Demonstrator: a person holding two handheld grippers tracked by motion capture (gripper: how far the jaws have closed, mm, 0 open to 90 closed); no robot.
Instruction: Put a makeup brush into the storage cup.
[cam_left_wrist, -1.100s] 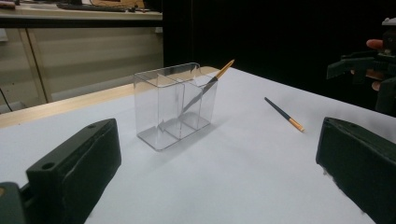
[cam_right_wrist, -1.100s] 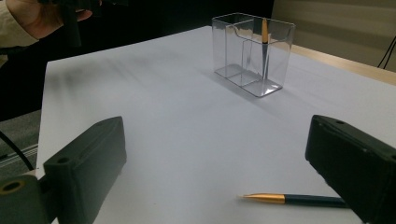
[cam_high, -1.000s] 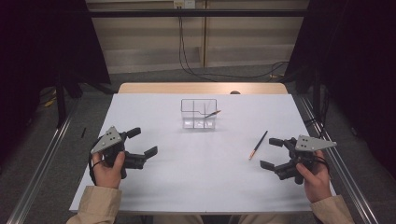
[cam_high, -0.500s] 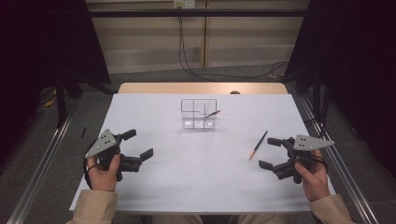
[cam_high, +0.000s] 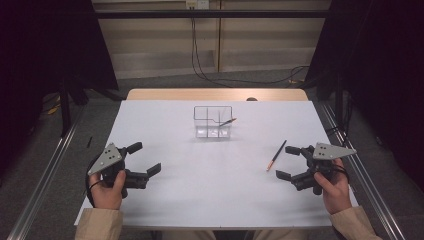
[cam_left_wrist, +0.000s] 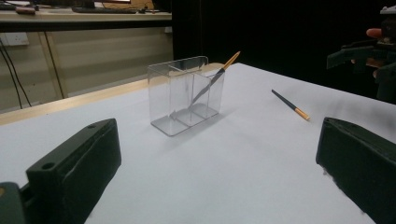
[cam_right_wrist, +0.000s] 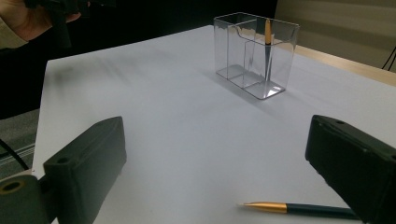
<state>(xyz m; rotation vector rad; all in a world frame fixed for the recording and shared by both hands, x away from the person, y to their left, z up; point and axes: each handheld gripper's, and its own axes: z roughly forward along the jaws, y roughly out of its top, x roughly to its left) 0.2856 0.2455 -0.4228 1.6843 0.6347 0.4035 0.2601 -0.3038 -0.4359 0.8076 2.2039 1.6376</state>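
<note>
Left tongs (cam_high: 142, 159) retreated; pencil (cam_high: 276, 155) beside right tongs (cam_high: 291, 162).

Loose pencil (cam_right_wrist: 299, 208) partly hidden behind right jaw, holder (cam_high: 213, 121) compartments too small in high view

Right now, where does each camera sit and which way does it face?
High view: above the person's side, looking forward and down at the table; both hands, left gripper, right gripper.
Left gripper view: between its jaws, toward clear holder.
Right gripper view: between its jaws, loose pencil near.
All share the holder.
</note>
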